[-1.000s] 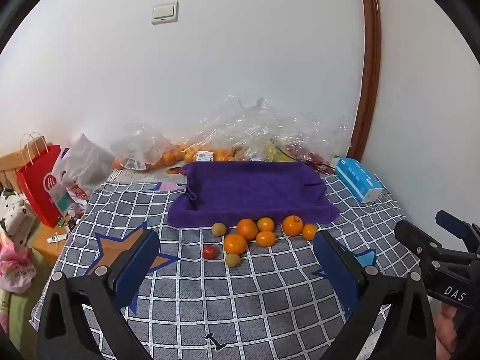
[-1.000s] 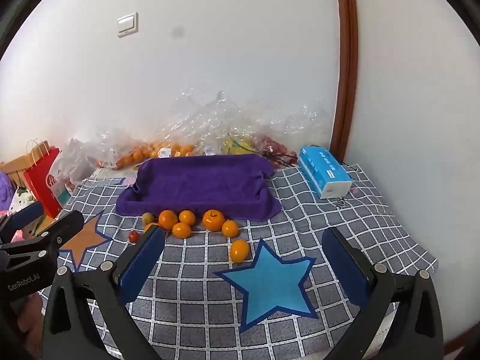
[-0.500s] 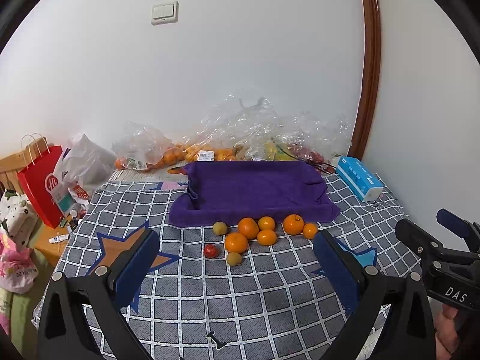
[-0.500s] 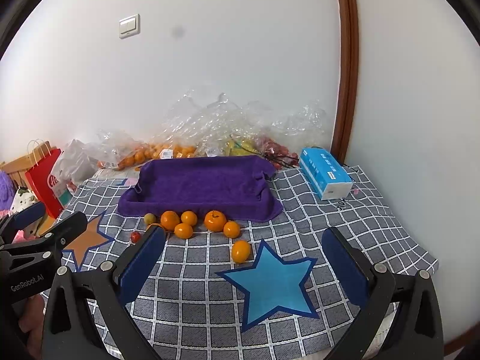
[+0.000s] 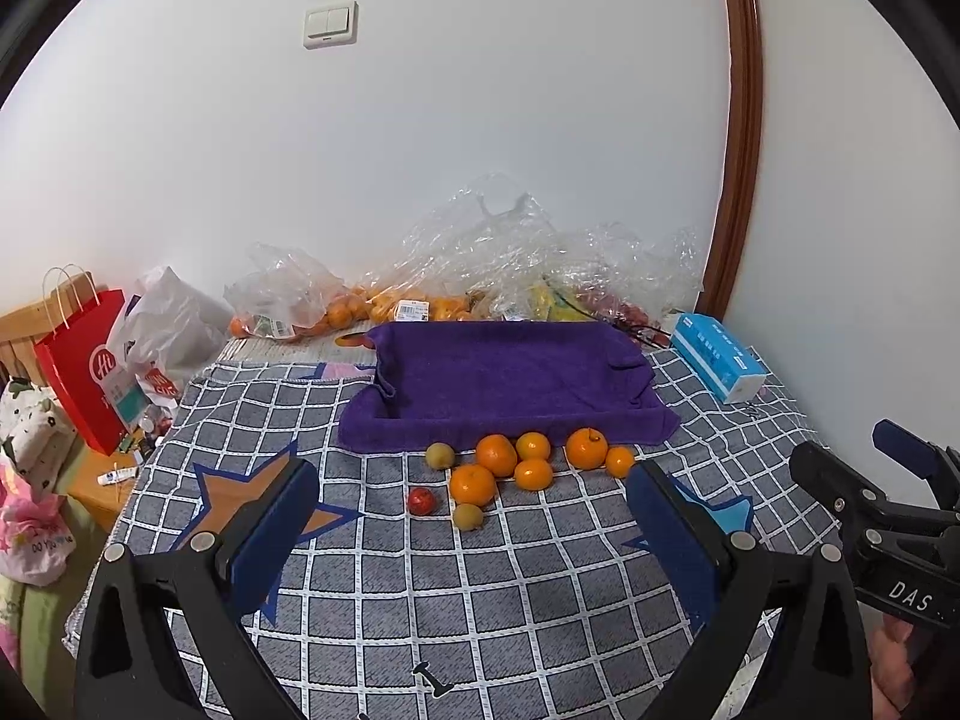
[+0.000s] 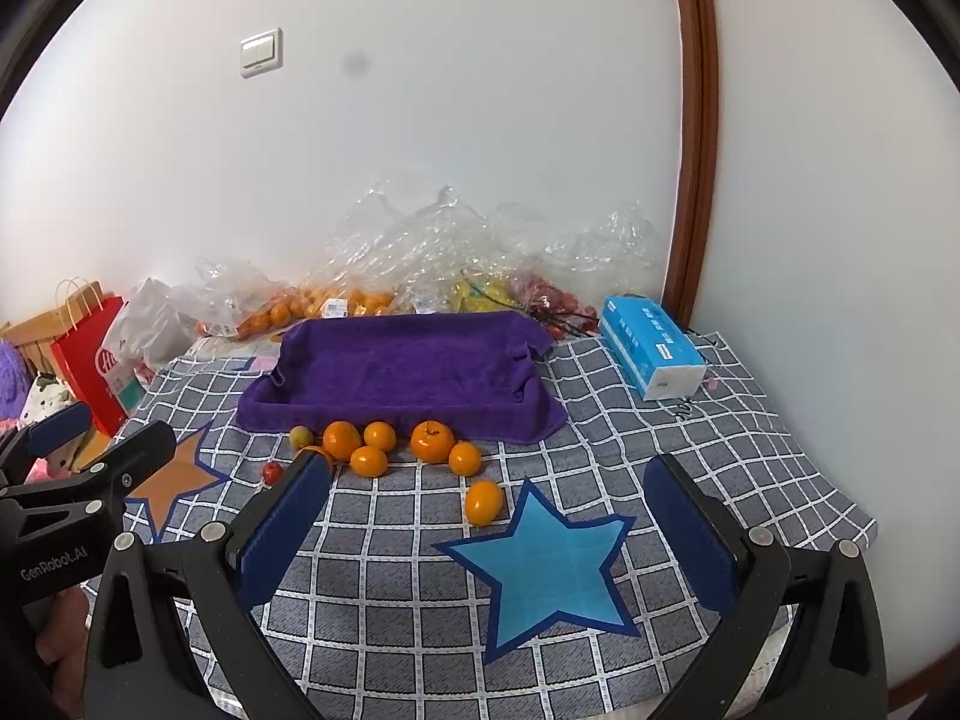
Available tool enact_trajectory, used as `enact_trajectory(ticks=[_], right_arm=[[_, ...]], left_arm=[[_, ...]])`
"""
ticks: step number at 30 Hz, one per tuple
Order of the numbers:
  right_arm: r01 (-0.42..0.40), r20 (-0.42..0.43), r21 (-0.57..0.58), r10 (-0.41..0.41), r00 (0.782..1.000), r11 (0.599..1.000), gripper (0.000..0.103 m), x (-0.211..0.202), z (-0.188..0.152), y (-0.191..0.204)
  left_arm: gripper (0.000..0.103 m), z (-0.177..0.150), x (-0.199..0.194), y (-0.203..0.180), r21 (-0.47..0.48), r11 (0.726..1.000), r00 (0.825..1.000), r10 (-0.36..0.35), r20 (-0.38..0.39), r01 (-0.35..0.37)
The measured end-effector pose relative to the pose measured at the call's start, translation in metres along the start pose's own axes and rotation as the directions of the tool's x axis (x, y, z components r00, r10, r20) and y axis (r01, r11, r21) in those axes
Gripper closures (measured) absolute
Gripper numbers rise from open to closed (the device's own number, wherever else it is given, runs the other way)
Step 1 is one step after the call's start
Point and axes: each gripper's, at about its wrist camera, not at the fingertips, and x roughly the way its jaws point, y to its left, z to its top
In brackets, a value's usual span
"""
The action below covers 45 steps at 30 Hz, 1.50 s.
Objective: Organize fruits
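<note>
Several oranges (image 5: 495, 455), two greenish fruits and a small red fruit (image 5: 422, 500) lie clustered on the checked cloth (image 5: 480, 600) just in front of a purple towel-lined tray (image 5: 504, 372), seen from the left wrist; the left gripper (image 5: 468, 531) hangs above the cloth, jaws wide and empty. From the right wrist, one orange (image 6: 483, 502) sits apart beside a blue star, and the right gripper (image 6: 486, 531) is likewise spread wide, holding nothing.

Both the left gripper (image 5: 474, 531) and right gripper (image 6: 492, 528) hover side by side, jaws spread wide and empty.
</note>
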Motion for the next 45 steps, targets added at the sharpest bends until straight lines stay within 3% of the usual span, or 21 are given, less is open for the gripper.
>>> enact_trajectory(ticks=[45], right_arm=[[-0.007, 0.020, -0.001, 0.007, 1.000, 1.000, 0.000, -0.0063, -0.0048, 0.0045]], left_arm=[[0.000, 0.0001, -0.0018, -0.0020, 0.003, 1.000, 1.000, 0.000, 0.004, 0.000]])
